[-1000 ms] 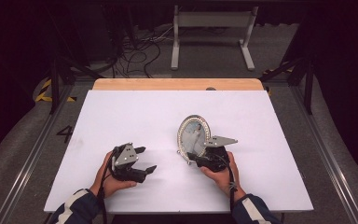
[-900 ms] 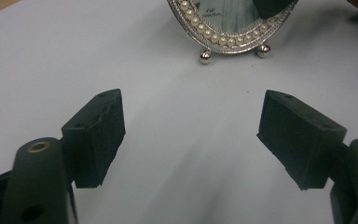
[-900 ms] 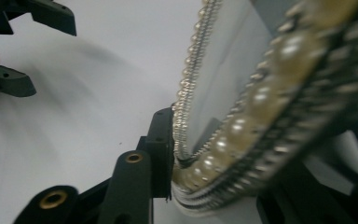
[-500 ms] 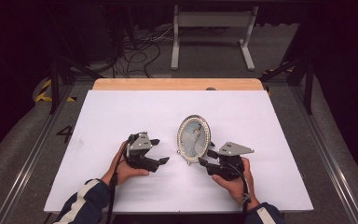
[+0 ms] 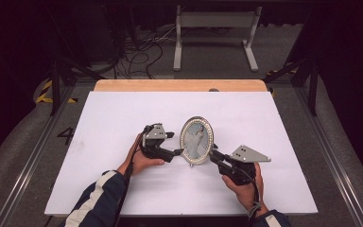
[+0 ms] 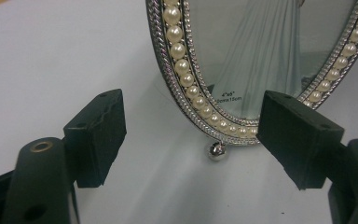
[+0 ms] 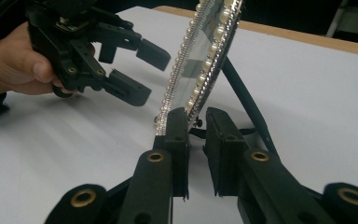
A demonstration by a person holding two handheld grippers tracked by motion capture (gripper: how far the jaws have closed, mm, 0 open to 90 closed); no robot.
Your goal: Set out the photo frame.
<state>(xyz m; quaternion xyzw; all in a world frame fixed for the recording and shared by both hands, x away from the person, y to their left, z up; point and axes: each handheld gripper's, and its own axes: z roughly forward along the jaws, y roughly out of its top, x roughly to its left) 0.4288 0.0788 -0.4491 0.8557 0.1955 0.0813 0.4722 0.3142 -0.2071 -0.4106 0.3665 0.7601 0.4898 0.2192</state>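
An oval picture frame [image 5: 196, 140] with a silver rim and a ring of pearls stands upright on the white table [image 5: 123, 109]. My right gripper [image 5: 213, 154] comes from the lower right. Its jaws have just been closing and now pinch the frame's lower right rim [image 7: 205, 60] between the pads [image 7: 177, 126]. A black prop leg [image 7: 244, 98] slants down behind the frame. My left gripper [image 5: 175, 144] is open just left of the frame. In the left gripper view its jaws [image 6: 198, 140] stand wide before the frame's bottom edge [image 6: 242, 46] and small ball foot [image 6: 216, 150], touching nothing.
A wooden strip [image 5: 179, 85] runs along the table's far edge. Beyond it on the floor lie cables [image 5: 142, 47] and a white metal stand [image 5: 215, 28]. Bare white table surrounds the frame on all sides.
The frame has gone from leaning back to standing upright. My left gripper has moved right, up to the frame. My right hand has shifted right and risen, now gripping the lower rim.
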